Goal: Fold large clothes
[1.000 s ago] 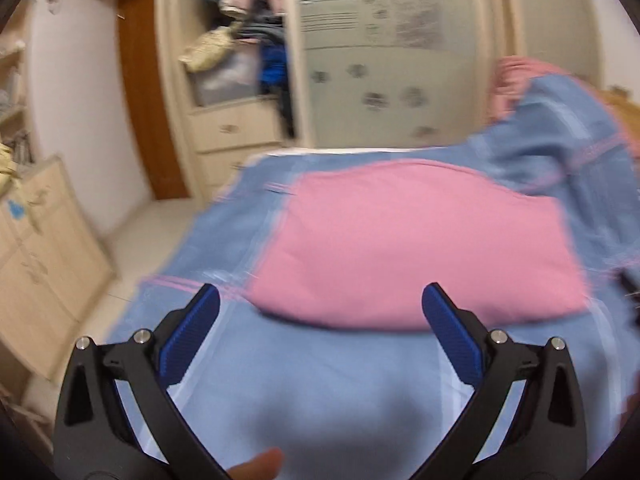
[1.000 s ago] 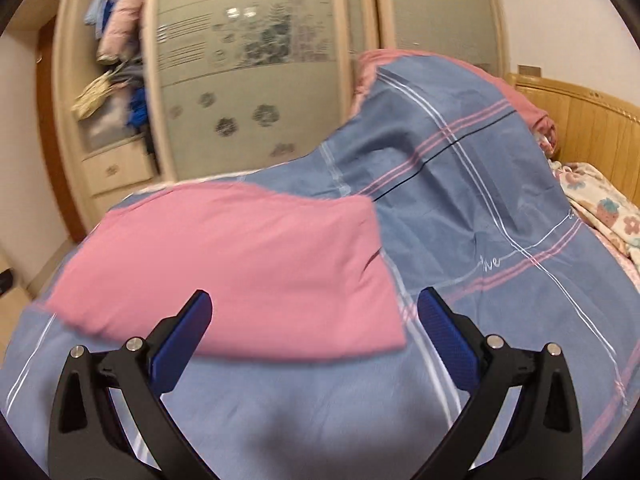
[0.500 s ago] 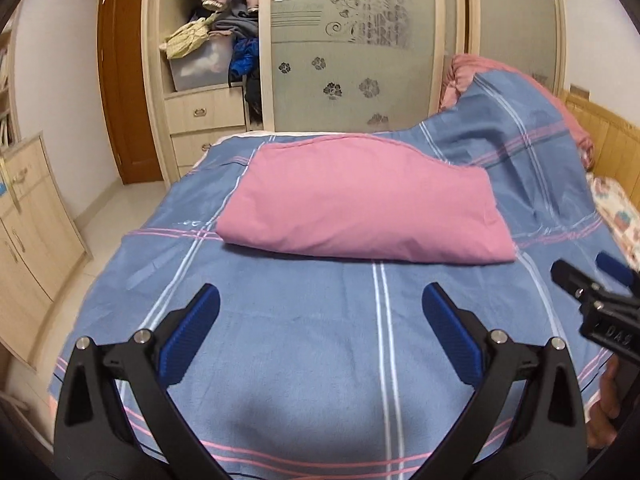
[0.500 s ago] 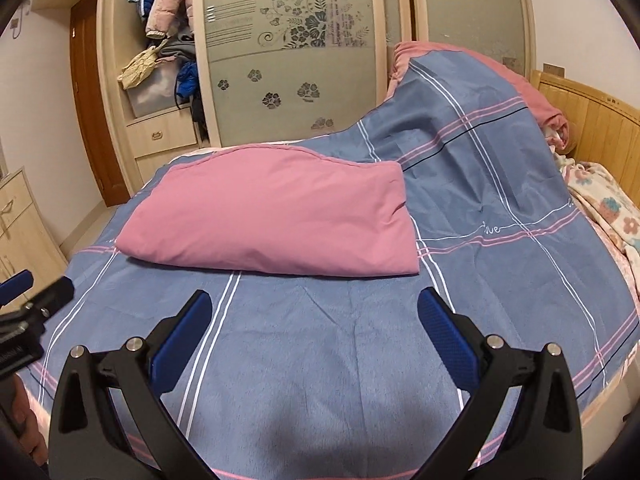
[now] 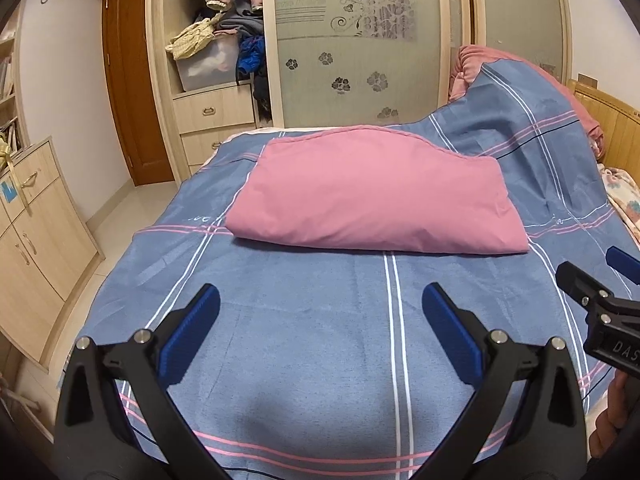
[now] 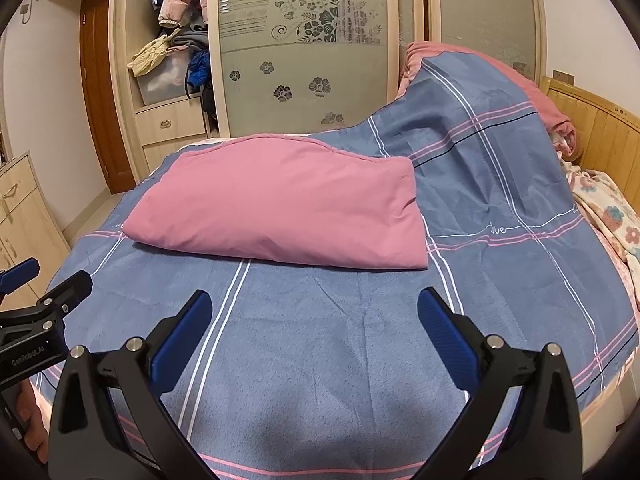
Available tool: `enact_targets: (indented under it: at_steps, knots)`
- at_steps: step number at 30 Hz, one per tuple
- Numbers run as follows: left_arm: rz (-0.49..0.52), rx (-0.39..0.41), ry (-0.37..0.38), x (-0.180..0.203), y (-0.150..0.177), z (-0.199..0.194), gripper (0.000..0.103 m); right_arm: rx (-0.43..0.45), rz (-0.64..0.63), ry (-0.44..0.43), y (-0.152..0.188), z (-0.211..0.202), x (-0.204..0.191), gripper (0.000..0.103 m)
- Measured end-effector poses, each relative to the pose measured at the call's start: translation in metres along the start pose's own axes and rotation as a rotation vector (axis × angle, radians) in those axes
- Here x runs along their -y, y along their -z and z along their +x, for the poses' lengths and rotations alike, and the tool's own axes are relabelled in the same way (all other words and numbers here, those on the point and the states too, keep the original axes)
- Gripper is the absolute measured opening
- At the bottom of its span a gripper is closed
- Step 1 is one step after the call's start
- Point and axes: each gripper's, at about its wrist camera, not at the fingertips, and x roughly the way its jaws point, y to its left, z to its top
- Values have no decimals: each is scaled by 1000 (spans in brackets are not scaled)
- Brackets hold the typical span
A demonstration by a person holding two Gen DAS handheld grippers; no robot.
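A large blue plaid quilt cover with a pink underside lies on the bed. Its far part is folded toward me, so a pink panel (image 5: 372,196) (image 6: 280,204) rests on the blue cloth (image 5: 320,320) (image 6: 320,328). My left gripper (image 5: 320,308) is open and empty above the near blue cloth. My right gripper (image 6: 316,312) is open and empty too, beside it. Each gripper shows at the edge of the other's view: the right one (image 5: 596,288) and the left one (image 6: 36,300).
A heap of blue and pink bedding (image 6: 480,100) rises at the far right by the wooden headboard (image 6: 600,136). A floral sheet (image 6: 608,216) shows at the right edge. A wardrobe (image 5: 360,40) with clothes stands behind the bed; a low cabinet (image 5: 36,240) stands left.
Both grippers have pulled back and up from the pink fold; the view has widened from close over the pink panel to the whole bed. Both stay open.
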Motion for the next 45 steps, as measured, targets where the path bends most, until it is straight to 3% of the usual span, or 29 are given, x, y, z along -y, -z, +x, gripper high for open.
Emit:
enact_targets:
  at_steps: [28, 45]
  knots:
    - [-17, -28, -21, 1, 2, 7, 101, -46, 30, -22, 7, 15, 6, 102]
    - [-13, -2, -24, 4, 2, 0, 101, -51, 29, -8, 7, 16, 10, 102]
